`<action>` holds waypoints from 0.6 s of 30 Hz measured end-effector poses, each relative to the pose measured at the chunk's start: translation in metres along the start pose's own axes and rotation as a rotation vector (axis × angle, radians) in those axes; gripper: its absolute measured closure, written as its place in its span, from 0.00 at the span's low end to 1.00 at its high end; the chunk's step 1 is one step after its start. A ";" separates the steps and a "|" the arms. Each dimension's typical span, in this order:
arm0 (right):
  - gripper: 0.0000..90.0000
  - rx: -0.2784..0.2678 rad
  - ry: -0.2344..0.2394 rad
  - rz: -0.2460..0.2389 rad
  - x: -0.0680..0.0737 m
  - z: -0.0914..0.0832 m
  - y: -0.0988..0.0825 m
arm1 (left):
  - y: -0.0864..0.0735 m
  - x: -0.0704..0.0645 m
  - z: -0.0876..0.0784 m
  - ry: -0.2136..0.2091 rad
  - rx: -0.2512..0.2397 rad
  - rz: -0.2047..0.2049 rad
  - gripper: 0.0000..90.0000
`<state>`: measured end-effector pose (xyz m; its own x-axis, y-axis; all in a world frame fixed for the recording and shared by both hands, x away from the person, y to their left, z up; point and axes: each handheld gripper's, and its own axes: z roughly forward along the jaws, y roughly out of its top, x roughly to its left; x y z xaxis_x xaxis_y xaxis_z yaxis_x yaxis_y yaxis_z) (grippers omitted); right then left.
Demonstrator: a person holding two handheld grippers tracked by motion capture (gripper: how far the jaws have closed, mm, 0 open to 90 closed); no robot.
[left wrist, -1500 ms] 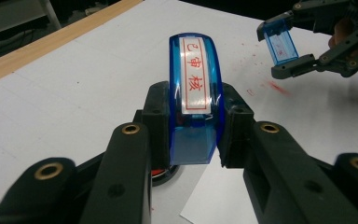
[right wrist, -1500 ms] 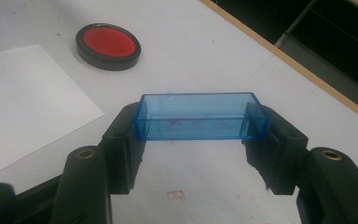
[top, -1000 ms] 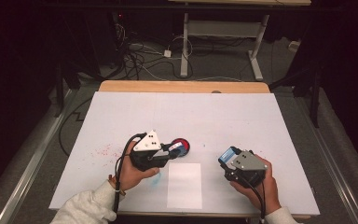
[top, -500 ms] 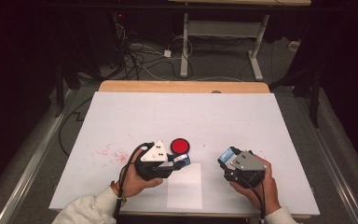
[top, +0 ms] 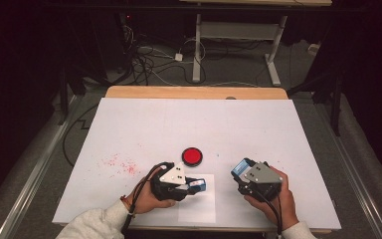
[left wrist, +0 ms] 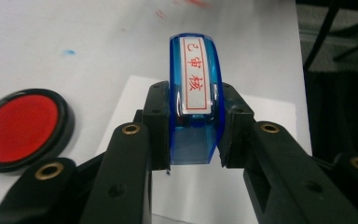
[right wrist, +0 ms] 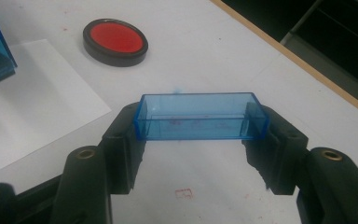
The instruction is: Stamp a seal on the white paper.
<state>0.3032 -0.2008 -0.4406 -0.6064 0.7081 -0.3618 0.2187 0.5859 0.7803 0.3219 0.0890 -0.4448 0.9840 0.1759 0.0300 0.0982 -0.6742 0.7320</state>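
My left gripper is shut on a blue stamp and holds it low over a white paper sheet. In the left gripper view the stamp shows a white label with red characters, clamped between the jaws above the paper. The round red ink pad lies just beyond the sheet, apart from the stamp. My right gripper is shut on a clear blue stamp cap, held just above the table to the right of the paper. The right gripper view also has the ink pad.
Red ink smudges mark the white table top at the left. A small red square print sits on the table under my right gripper. The table's wooden far edge borders a dark floor with cables and a desk frame.
My left gripper has drawn back from the ink pad toward the person and a little right, sinking over the paper with the stamp. The right gripper has kept still.
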 end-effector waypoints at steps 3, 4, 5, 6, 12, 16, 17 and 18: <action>0.45 0.004 -0.001 0.001 0.000 0.000 -0.001 | -0.003 0.002 0.006 -0.022 0.015 0.012 0.75; 0.45 0.003 0.000 0.002 0.000 0.000 -0.001 | -0.004 0.002 0.007 -0.027 0.020 0.014 0.75; 0.45 0.001 0.000 0.001 0.001 -0.001 0.000 | -0.004 0.002 0.009 -0.030 0.026 0.023 0.75; 0.45 0.001 0.001 0.000 0.001 -0.001 0.000 | -0.004 0.002 0.010 -0.036 0.027 0.031 0.75; 0.45 0.006 0.004 0.000 0.001 -0.001 -0.001 | -0.009 0.002 0.017 -0.044 0.054 0.041 0.75; 0.45 0.005 0.004 -0.002 0.001 -0.001 -0.001 | -0.011 0.005 0.018 -0.059 0.053 0.040 0.75; 0.45 0.006 0.003 -0.001 0.001 -0.001 -0.001 | -0.011 0.005 0.018 -0.060 0.052 0.039 0.76; 0.45 0.006 0.003 -0.001 0.001 -0.002 -0.001 | -0.012 0.005 0.018 -0.061 0.049 0.036 0.76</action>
<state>0.3011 -0.2017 -0.4411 -0.6088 0.7064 -0.3611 0.2225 0.5889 0.7770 0.3282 0.0852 -0.4656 0.9941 0.1079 0.0132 0.0682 -0.7139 0.6969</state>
